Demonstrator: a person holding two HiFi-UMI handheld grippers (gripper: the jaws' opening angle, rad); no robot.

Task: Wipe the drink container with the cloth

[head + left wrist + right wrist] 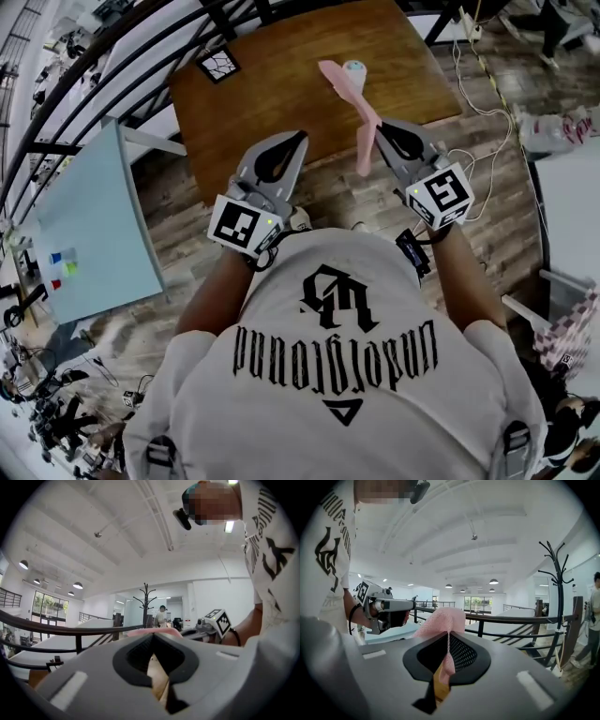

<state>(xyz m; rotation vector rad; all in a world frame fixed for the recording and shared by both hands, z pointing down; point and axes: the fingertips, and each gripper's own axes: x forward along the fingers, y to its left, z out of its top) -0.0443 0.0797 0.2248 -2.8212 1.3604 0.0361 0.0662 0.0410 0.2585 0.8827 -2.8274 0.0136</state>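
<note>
Brown wooden table (281, 98), rectangular, glossy top, standing on plank floor (323, 187). Near far left corner: square card (218, 64), black-and-white pattern, lying flat. Toward far right: drink container (354, 68), upright, seen from above, pale top with bluish centre. Card and container well apart.

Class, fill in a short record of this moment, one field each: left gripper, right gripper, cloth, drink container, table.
left gripper: jaws together, nothing held
right gripper: jaws clamped on the cloth
cloth: pink, reaches from the right gripper toward the drink container
drink container: stands on the table, not gripped
table: brown wood, ahead of both grippers
</note>
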